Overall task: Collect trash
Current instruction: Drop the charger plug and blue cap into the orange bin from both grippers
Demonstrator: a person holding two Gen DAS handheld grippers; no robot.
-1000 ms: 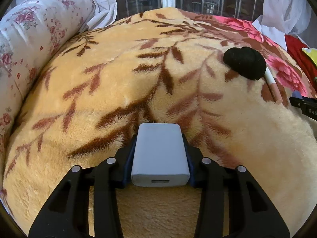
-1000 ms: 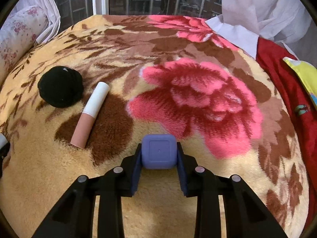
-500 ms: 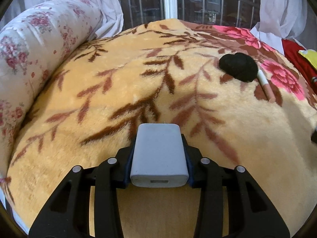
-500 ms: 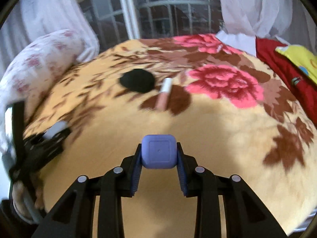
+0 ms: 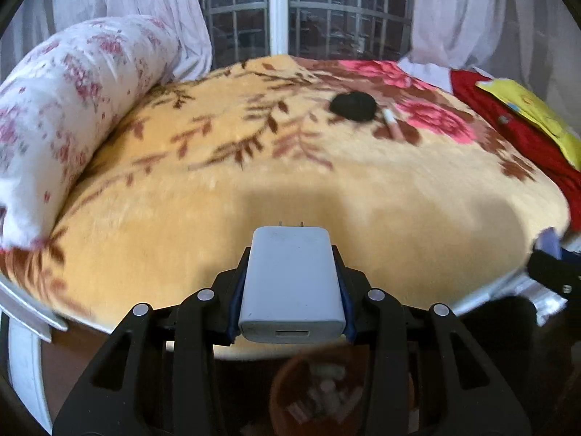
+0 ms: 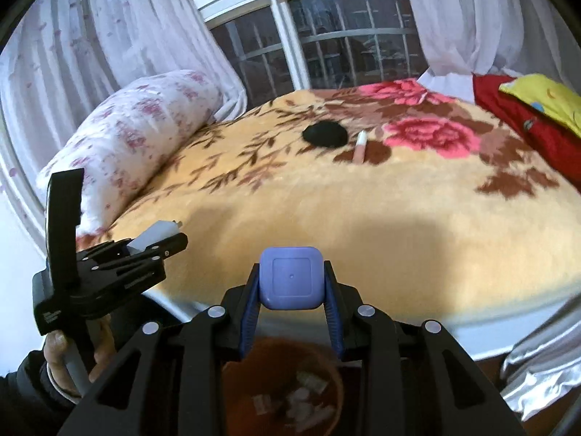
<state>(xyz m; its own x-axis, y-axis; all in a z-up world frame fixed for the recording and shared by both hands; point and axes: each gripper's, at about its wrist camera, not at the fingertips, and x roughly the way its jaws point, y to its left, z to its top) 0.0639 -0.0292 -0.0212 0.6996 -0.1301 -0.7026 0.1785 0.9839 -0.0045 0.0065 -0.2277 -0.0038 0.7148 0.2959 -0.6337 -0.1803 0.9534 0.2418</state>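
Bed (image 5: 254,189): now farther off; bin (image 6: 283,388) has appeared below.
Left gripper (image 5: 292,283): still clamps charger (image 5: 292,283).
Right gripper (image 6: 290,279): still clamps purple case (image 6: 290,278).

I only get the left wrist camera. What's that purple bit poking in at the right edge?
Observer: A purple square case, clamped in the right gripper.
Operator: Is there a bin near it?
Observer: Yes, a brown bin shows just beneath its fingers, with white scraps inside.
Operator: Can you see my left gripper?
Observer: Yes, the left gripper from the side; a hand grips its handle.
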